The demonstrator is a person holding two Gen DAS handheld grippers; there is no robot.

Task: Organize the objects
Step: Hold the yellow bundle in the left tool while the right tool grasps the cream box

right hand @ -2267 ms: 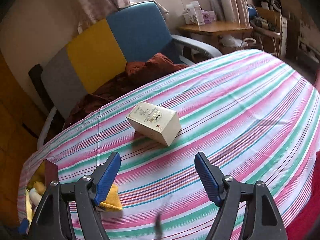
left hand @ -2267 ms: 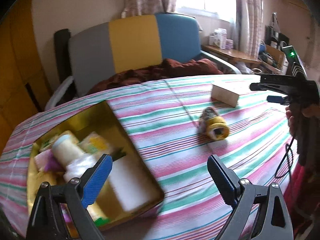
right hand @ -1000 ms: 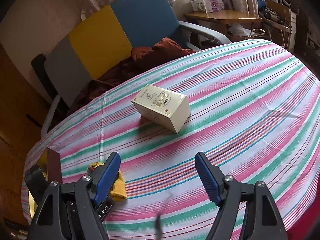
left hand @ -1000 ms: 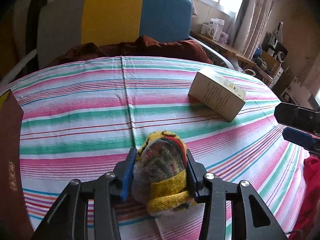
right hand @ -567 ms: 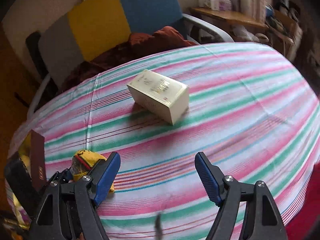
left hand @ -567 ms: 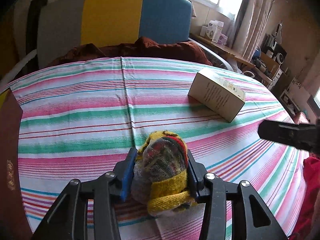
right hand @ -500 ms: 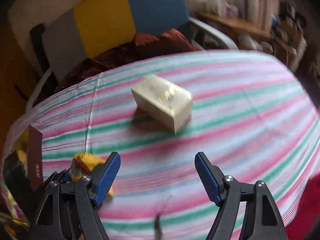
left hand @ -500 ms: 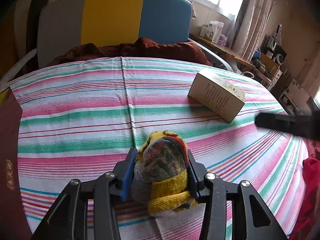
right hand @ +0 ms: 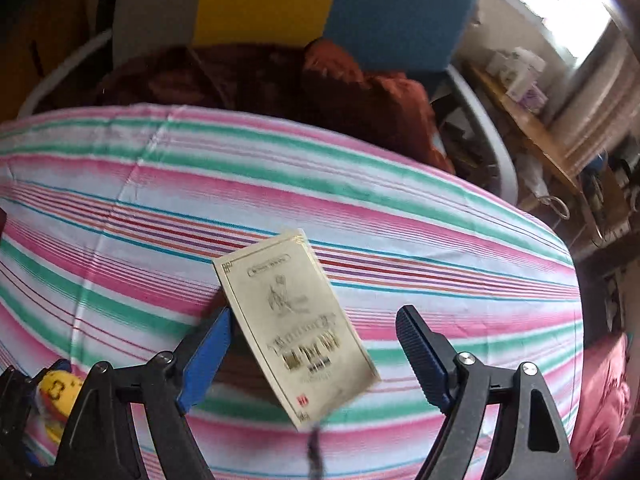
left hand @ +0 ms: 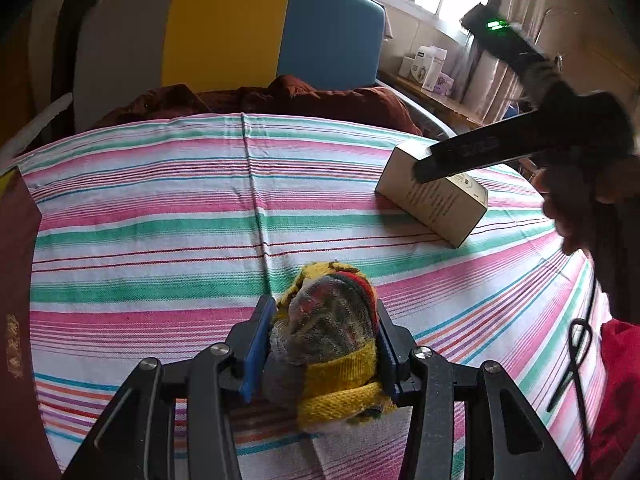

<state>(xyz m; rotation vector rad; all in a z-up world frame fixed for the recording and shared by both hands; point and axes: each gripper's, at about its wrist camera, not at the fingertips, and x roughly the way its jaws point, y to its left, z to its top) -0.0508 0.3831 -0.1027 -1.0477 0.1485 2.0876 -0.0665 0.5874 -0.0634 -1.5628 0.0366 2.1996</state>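
Knitted bundle (left hand: 332, 332): yellow cuff, red and grey-green mottled wool, rolled up; clamped between both blue pads of the left gripper (left hand: 320, 344) and seen resting on the striped tablecloth (left hand: 160, 216) in the near middle of the table.
Left gripper: jaws drawn narrow onto the bundle, pads pressed into the wool on either side; black arms are seen low in the left wrist view.
Cream box (right hand: 296, 320): oblong carton with gold border and printed face; laid flat on the cloth, set at a slant, well apart from the bundle toward the far right of the table in the left wrist view (left hand: 436, 200).
Right gripper (right hand: 312, 344): jaws wide and just widened further; box is straddled from above, left pad (right hand: 208, 360) just beside the box's long edge, right pad clear of it with cloth showing between; no pressing is seen. Picture is blurred.
Right gripper from the left view: a dark finger (left hand: 472, 156) is seen across the box's far top corner, held by a hand (left hand: 576, 200).
Dark red lid (left hand: 16, 300): upright panel with gold lettering at the left edge of the table.
Chair (left hand: 224, 36): grey, yellow and blue back panels behind the table, a brown-red cloth (left hand: 280, 96) heaped on the seat.
Side shelf (left hand: 424, 88): by the window, small boxes stood on it.
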